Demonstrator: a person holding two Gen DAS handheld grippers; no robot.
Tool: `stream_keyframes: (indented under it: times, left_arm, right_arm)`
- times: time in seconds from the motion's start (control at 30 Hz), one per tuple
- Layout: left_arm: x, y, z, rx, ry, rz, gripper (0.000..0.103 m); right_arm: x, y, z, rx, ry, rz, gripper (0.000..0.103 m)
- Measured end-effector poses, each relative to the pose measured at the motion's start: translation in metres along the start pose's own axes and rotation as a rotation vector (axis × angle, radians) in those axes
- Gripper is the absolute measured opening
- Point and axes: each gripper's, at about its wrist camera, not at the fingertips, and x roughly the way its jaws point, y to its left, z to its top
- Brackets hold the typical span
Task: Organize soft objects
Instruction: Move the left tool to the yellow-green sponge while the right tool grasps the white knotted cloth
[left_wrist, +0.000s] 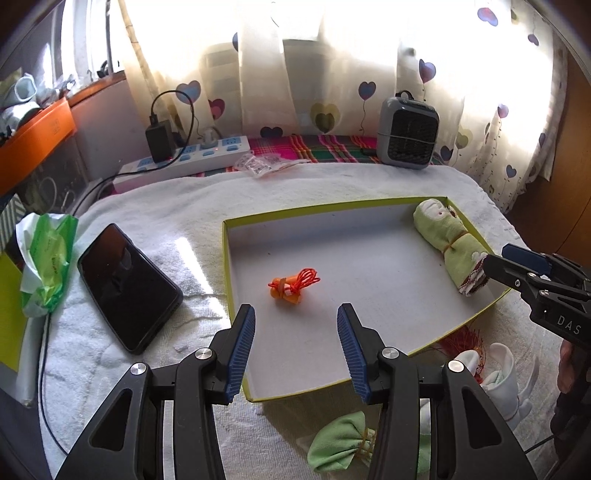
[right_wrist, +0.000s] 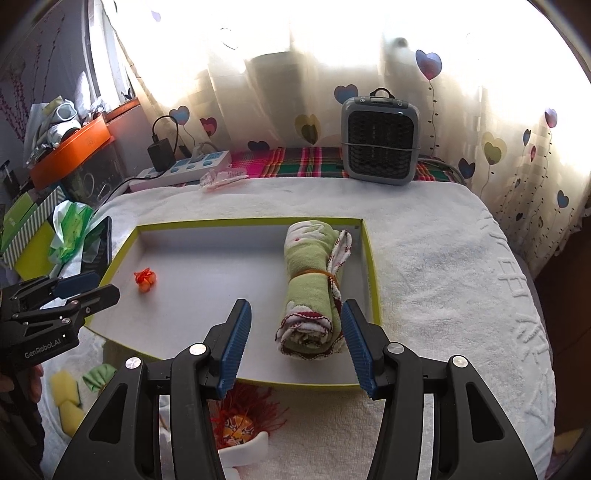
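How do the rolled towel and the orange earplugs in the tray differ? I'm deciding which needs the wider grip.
The rolled towel is far bigger than the orange earplugs. The towel is green cloth bound by a rubber band; the earplugs are a small bundle wound in orange cord. The towel lies along the tray's right wall, the earplugs near its left side. Both lie loose inside the tray, ungripped.

This is a lived-in room of a home, likely a bedroom or sitting corner by a window. Sunlit curtains printed with hearts and balloons hang behind a table draped in a white towel over a plaid cloth. Household clutter sits around: a small grey heater, a power strip with a charger plugged in, a phone and an orange box.
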Motion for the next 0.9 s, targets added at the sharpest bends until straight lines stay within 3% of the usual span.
stream_keyframes:
  times: [0.9]
  left_arm:
    - [-0.053,0.03,-0.056,-0.117,-0.059,0.008,0.045]
  right_arm:
    - [-0.044,-0.004,-0.044,0.047,-0.041,0.049,0.052]
